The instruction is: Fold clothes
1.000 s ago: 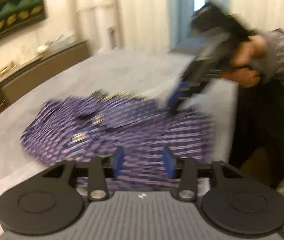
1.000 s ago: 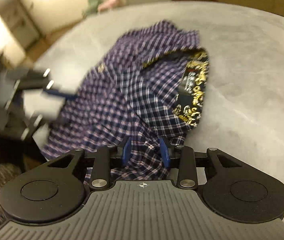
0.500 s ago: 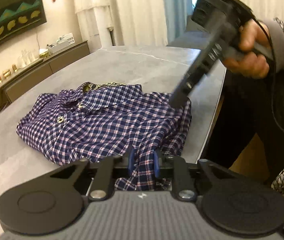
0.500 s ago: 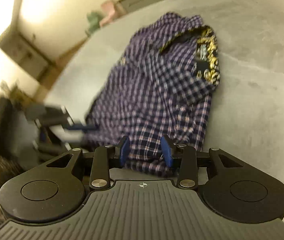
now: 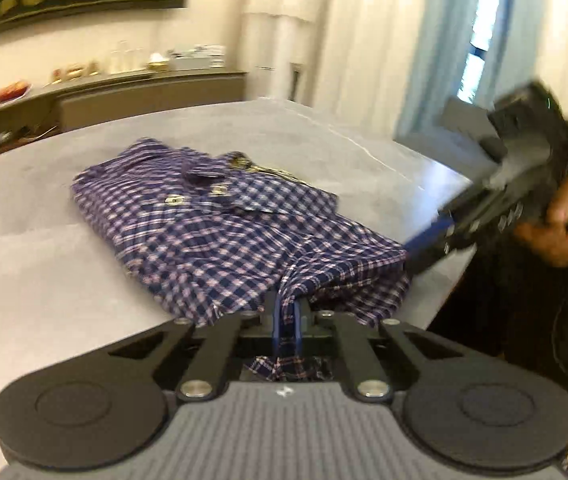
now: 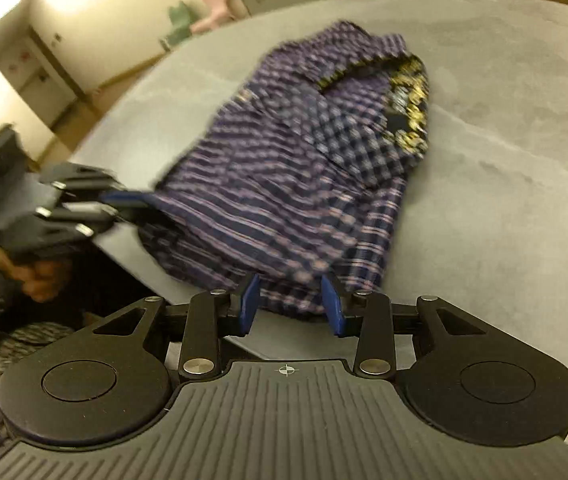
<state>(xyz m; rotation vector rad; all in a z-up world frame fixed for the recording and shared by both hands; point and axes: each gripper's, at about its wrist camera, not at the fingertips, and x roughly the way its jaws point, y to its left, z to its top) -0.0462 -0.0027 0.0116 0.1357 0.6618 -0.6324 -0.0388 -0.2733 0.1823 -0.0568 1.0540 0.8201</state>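
A navy and white checked shirt (image 5: 223,232) (image 6: 304,168) lies folded on the grey table (image 5: 43,264) (image 6: 504,200), collar away from the front edge. My left gripper (image 5: 286,312) (image 6: 123,204) is at the shirt's near hem, and its jaws are closing with a fold of the cloth pinched between them. My right gripper (image 6: 291,306) (image 5: 412,252) is low at the shirt's other near corner by the table edge. Its jaws are closing slightly but stand apart, and the hem lies between the blue fingers without visible pressure.
The table's front edge runs just under both grippers. A person's hand (image 5: 556,224) holds the right gripper, with dark clothing below. A sideboard (image 5: 143,92) with bottles and curtains stand behind the table. Pink and green chairs (image 6: 211,4) are far off.
The left jaws have drawn together on the shirt's hem and the left gripper has rolled. The right gripper has come down to the shirt's corner at the table edge.
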